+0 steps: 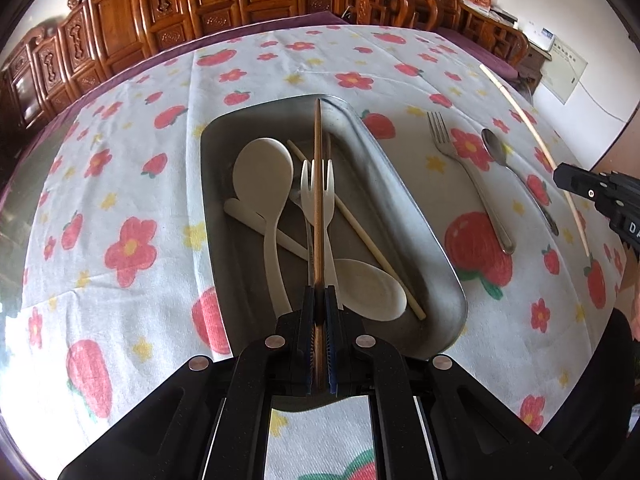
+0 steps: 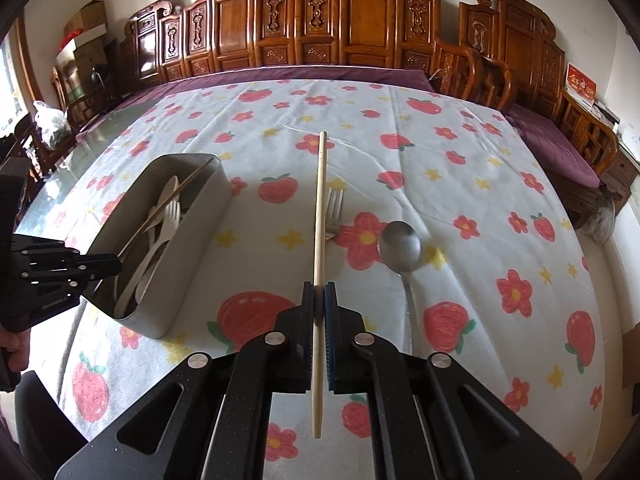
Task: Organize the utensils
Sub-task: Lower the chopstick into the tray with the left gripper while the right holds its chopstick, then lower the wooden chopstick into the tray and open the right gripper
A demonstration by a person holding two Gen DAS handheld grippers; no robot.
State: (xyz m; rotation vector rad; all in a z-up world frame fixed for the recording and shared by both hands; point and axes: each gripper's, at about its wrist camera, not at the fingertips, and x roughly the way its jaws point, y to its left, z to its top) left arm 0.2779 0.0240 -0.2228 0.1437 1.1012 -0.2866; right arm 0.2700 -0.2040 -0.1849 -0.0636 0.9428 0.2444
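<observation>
My left gripper [image 1: 319, 294] is shut on a dark brown chopstick [image 1: 318, 184] and holds it lengthwise over the metal tray [image 1: 400, 184]. In the tray lie two pale spoons [image 1: 262, 172], a pale fork [image 1: 316, 196] and a light chopstick [image 1: 360, 228]. My right gripper [image 2: 319, 292] is shut on a light wooden chopstick [image 2: 320, 208], lifted above the cloth. A metal fork [image 2: 335, 208] and a metal spoon [image 2: 399, 246] lie on the tablecloth under and to the right of it. From the right wrist view the tray [image 2: 192, 240] sits at left with the left gripper [image 2: 108, 263] at its near end.
The table wears a white cloth printed with strawberries and flowers [image 2: 480, 184]. Carved wooden chairs and panels [image 2: 320, 20] line the far side. A purple cushioned bench [image 2: 560, 148] runs along the right. A person's hand [image 2: 12, 348] holds the left tool.
</observation>
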